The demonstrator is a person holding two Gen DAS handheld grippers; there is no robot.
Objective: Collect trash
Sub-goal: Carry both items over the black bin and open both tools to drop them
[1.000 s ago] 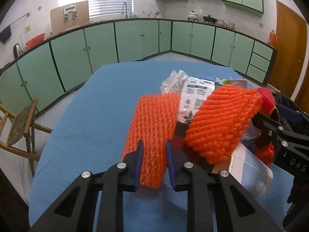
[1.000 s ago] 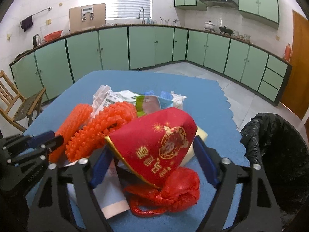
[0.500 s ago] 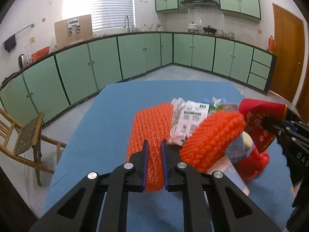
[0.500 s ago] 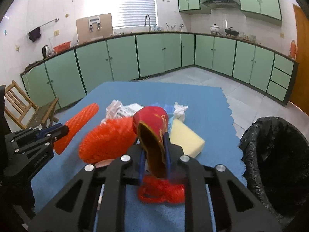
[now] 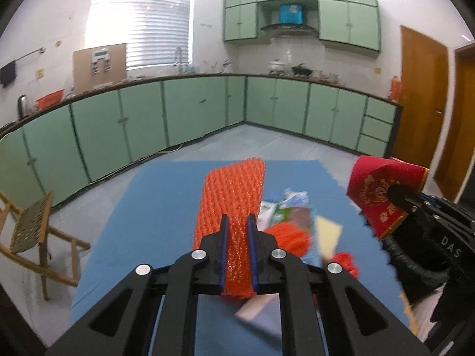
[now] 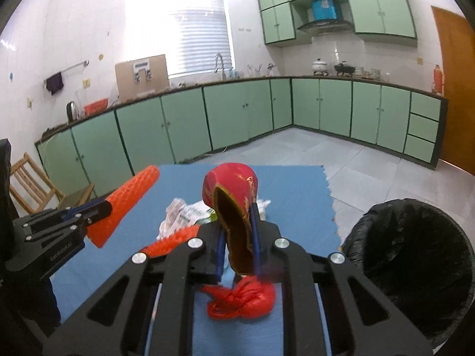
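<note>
Above the blue table, the orange foam net was pinched in the left tongs and the red pouch in the right tongs, both just closed and lifted clear, ready for the black bin beside the table.

A table covered with a blue cloth with a scalloped edge carries the things. On it lies a pile of trash: a second orange foam net, white printed wrappers, a pale yellow sponge block and a crumpled red plastic bag. The far part of the cloth is bare. The pile is blurred in the left wrist view.
</note>
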